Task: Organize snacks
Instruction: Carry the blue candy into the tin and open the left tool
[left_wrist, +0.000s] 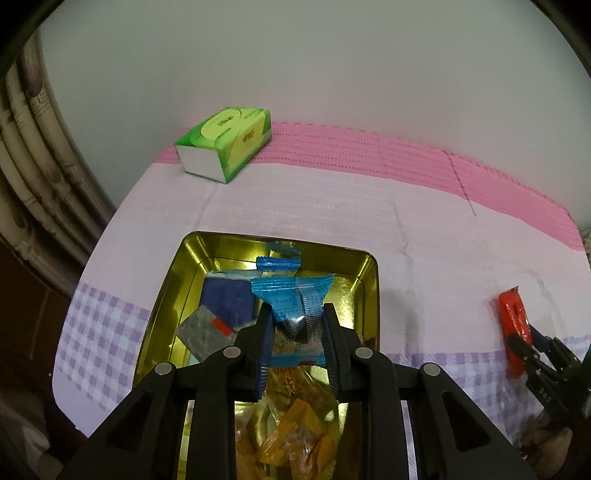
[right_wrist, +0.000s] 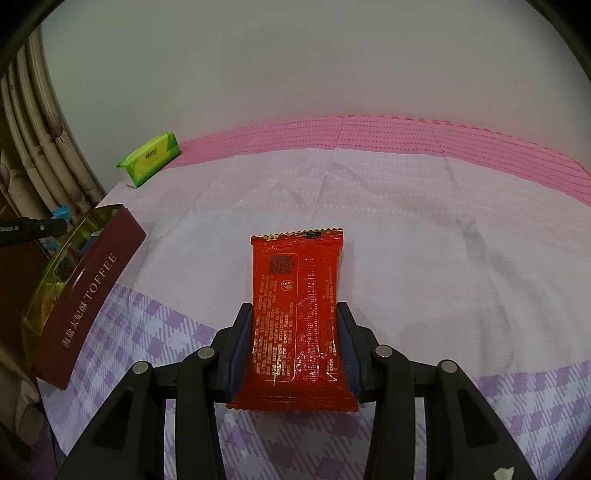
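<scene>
Covering the table (right_wrist: 388, 206) is a pink, white and lilac-checked cloth. Near its left edge sits an open tin (right_wrist: 86, 291) lettered "TOFFEE". Left tongs (left_wrist: 297, 328) are clamped on a blue snack packet (left_wrist: 295, 299) above the tin. Right tongs (right_wrist: 295, 332) are clamped on a red snack packet (right_wrist: 299, 302) near the front edge.

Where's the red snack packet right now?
The red snack packet lies between the right tool's fingers on the checked tablecloth, right of the toffee tin. The left wrist view shows it at far right.
</scene>
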